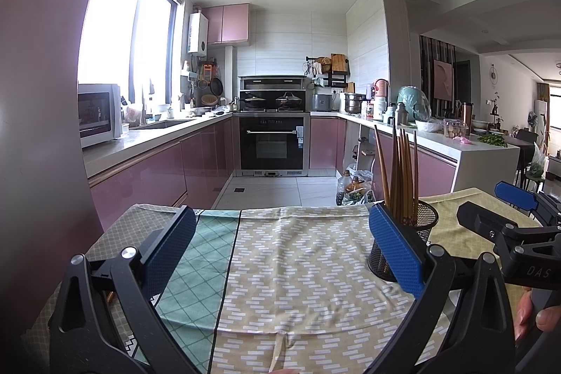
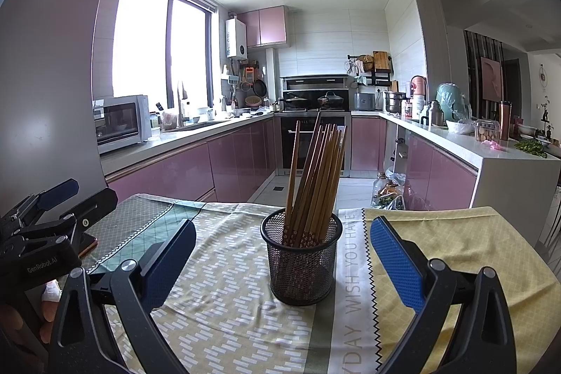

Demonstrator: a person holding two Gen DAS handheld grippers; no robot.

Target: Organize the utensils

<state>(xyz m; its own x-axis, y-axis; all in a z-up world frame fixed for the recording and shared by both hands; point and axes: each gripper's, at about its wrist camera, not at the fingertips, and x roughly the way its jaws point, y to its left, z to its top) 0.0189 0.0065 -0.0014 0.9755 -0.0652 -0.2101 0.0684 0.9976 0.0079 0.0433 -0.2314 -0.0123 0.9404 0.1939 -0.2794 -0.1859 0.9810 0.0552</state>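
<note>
Right wrist view shows the whole mesh holder (image 2: pixel 301 263) of chopsticks (image 2: pixel 312 177) – half-hidden from the left; both the right gripper (image 2: pixel 282 263) and the left gripper (image 1: pixel 280 253) gape, empty.

Both units same build: black matte plastic linkage arms with triangular cutouts, silver round pivot screws at the joints. Left gripper (image 1: pixel 282 255) and right gripper (image 2: pixel 282 263) each carry two blue textured pads (image 2: pixel 396 263) on black backing. White lettering on the bodies: "DAS" at right edge of the left wrist view, "GenRobot.AI" at lower left of the right wrist view.
</note>
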